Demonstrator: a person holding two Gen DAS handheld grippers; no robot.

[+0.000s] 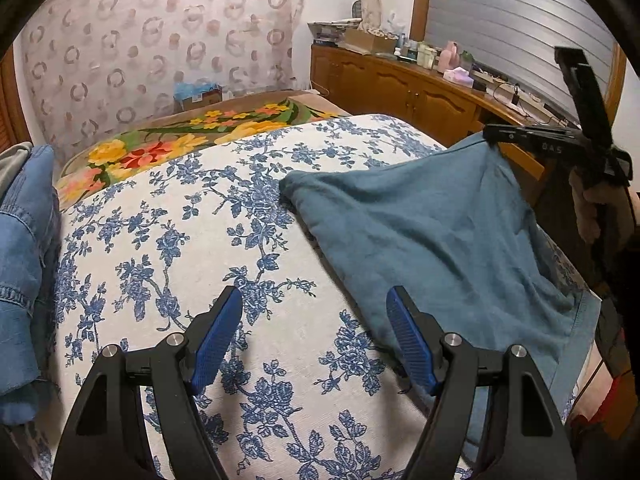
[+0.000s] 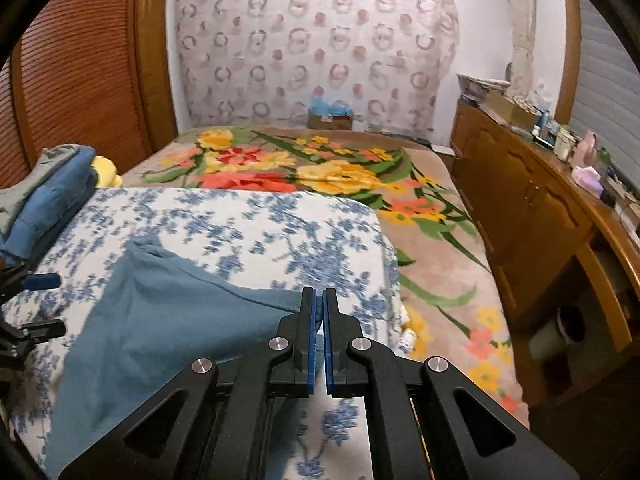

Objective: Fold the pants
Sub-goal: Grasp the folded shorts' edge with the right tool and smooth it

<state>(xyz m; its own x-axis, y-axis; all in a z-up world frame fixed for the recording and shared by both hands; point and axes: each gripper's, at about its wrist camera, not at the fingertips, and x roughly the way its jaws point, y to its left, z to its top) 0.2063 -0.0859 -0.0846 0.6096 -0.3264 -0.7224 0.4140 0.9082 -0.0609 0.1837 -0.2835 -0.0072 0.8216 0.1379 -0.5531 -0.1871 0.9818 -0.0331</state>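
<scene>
- Left wrist view: my left gripper (image 1: 314, 336) hovers over the blue-and-white floral bedspread (image 1: 192, 248), its blue-padded fingers spread wide with nothing between them.
- The teal pants (image 1: 436, 236) lie just right of those fingers, draped over the right side of the bed. One far corner is lifted off the bed, pinched by my right gripper (image 1: 490, 134), which reaches in from the right.
- At the left edge sits a pile of folded denim (image 1: 24, 240), well apart from the pants. Beyond the bedspread lies a blanket with yellow and red flowers (image 1: 160, 144). A wooden cabinet (image 1: 404, 88), its top crowded with small items, runs along the right wall.
- Right wrist view: my right gripper (image 2: 319, 300) is clenched, its blue pads nearly together, with an edge of the pants (image 2: 168, 320) caught between them. The cloth falls away to the left and down onto the bedspread (image 2: 256, 228).
- Only this view shows the slatted wooden door (image 2: 80, 64) at left, something yellow (image 2: 106, 170) behind the folded pile (image 2: 52, 196), and how far the flowered blanket (image 2: 312, 172) stretches to the patterned curtain (image 2: 316, 44).
- The left gripper (image 2: 38, 300) peeks in at the left edge, its fingers apart. This view is partly blurred.
</scene>
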